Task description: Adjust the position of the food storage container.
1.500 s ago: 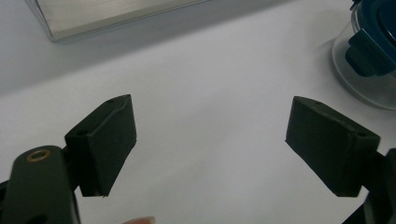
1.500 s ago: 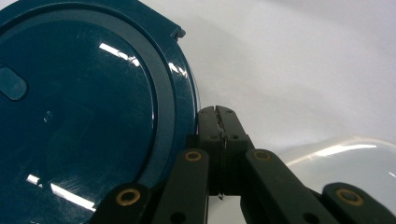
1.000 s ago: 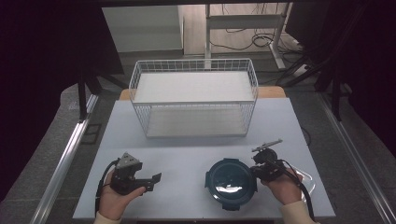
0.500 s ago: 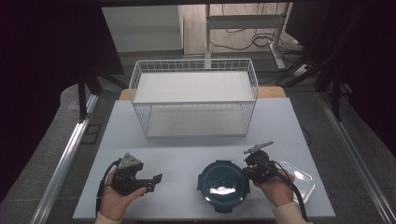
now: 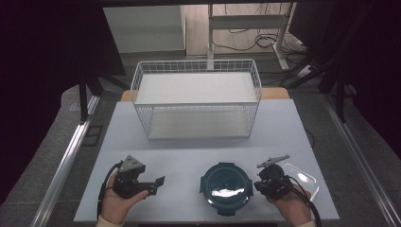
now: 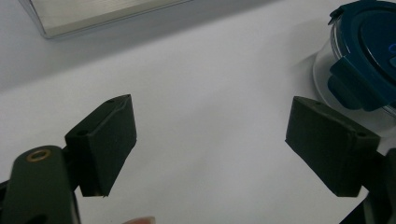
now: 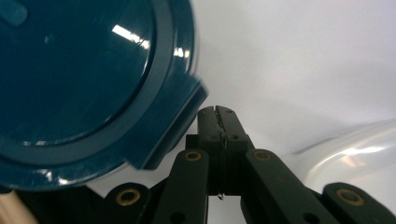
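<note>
Container: round clear container w/ dark-blue clip lid, set on white table, in front of white wire basket.
R gripper: jaws pressed together, nothing held; tips beside container's lid clip.
L gripper: jaws spread wide, empty; placed left of container.
Clear dish: right of container, by R gripper.

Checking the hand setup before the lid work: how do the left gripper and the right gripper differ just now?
The left gripper has its jaws wide open over bare table, apart from the blue-lidded container. The right gripper has its jaws shut with nothing between them, right beside a latch tab on that container's lid. The left gripper carries a grey three-cornered plate lying fairly flat, while the right gripper's is tilted. Both are black and hand-held near the table's front edge.
</note>
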`<state>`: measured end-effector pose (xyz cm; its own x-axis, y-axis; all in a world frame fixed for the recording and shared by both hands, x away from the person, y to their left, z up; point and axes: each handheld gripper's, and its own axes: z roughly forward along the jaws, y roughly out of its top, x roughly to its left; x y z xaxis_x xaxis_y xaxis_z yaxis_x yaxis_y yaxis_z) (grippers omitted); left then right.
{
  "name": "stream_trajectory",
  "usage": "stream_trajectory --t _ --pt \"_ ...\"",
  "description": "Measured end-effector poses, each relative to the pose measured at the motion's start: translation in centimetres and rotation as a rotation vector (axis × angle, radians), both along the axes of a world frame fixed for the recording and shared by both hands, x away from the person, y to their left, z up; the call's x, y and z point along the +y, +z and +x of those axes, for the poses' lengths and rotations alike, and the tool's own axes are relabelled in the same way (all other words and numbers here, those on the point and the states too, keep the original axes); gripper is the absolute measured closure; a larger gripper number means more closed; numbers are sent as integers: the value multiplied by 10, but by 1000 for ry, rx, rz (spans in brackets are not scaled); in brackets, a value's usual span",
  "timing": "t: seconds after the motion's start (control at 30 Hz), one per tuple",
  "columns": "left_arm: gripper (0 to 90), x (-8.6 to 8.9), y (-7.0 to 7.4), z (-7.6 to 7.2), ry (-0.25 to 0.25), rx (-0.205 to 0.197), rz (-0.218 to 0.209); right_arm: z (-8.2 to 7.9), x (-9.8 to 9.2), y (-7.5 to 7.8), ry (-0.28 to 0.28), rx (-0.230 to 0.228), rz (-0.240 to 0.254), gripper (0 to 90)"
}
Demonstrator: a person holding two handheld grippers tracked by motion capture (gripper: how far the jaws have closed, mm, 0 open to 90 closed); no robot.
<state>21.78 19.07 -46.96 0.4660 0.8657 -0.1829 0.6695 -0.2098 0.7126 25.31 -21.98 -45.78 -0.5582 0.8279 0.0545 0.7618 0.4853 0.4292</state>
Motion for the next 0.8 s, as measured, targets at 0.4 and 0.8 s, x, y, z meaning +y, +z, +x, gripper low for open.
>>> stream_trajectory --t 0.4,0.8 --pt "165 1 -2 1 12 -2 1 -4 5 -12 -3 27 -6 890" --pt "165 0 -5 1 9 7 8 1 28 -10 23 12 -4 890"
